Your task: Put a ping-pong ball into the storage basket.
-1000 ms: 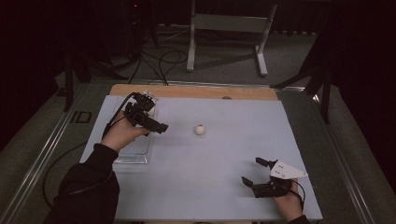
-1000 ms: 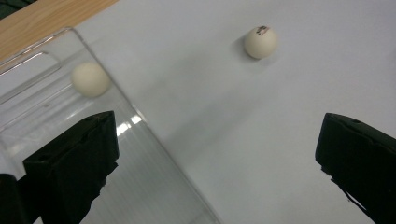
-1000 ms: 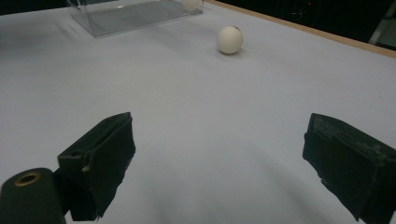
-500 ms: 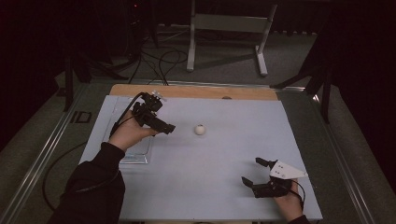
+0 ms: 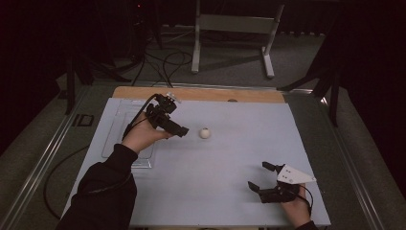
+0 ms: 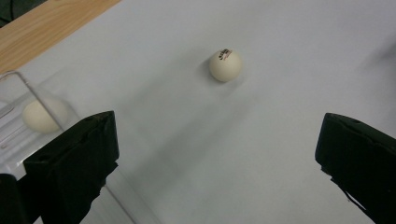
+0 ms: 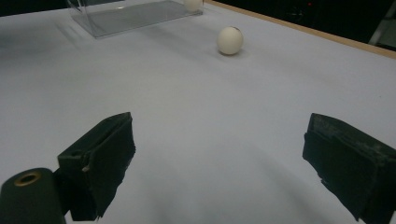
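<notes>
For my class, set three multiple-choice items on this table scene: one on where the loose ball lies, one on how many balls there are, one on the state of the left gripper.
1. Where does the loose white ball lie?
A. on the pale mat
B. inside the clear tray
C. between the right gripper's jaws

2. How many white balls are there?
A. one
B. two
C. four

3. In what state is the left gripper?
A. shut on the ball
B. shut and empty
C. open and empty

Key:
1 A, the ball sits on the bare pale mat, apart from both grippers.
2 B, a second ball lies inside the clear tray.
3 C, its jaws stand wide apart with the ball beyond them.
</notes>
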Action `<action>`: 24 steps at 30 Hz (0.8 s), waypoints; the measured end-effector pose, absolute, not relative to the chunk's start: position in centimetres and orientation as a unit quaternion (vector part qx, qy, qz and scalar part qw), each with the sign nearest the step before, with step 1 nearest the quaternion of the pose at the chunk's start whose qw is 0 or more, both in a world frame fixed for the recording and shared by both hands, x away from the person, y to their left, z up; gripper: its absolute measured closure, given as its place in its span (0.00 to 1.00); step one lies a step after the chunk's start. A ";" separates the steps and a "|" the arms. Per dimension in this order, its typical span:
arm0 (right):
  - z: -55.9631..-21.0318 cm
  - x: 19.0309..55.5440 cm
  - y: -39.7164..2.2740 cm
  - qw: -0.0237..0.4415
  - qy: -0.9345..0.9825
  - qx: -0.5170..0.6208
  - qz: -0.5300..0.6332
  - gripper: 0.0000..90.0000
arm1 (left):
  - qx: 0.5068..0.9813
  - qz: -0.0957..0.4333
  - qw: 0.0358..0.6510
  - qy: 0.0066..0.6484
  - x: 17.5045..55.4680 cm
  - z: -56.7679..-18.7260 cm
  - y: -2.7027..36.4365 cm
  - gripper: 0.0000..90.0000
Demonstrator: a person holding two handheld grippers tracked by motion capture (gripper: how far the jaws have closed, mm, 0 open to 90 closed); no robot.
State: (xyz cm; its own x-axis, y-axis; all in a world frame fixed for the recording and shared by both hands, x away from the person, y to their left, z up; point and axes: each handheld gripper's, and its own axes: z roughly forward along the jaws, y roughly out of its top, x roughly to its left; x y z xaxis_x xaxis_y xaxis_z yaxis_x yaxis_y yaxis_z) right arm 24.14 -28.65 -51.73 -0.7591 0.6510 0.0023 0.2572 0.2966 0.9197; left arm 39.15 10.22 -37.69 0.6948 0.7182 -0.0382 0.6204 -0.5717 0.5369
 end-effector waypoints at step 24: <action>-51.7 24.1 -28.7 0.189 0.783 0.290 0.517 0.10 | 0.890 0.081 0.259 0.366 40.1 -39.5 6.8 0.01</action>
State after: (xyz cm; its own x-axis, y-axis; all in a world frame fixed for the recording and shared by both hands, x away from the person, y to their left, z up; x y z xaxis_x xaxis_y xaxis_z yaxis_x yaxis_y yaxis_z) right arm 24.14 -28.66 -51.74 -0.7601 0.6498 0.0044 0.2596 0.2974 0.9188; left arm 40.14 6.81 -39.45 0.7184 0.6942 -0.0449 0.6102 -0.5978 0.5198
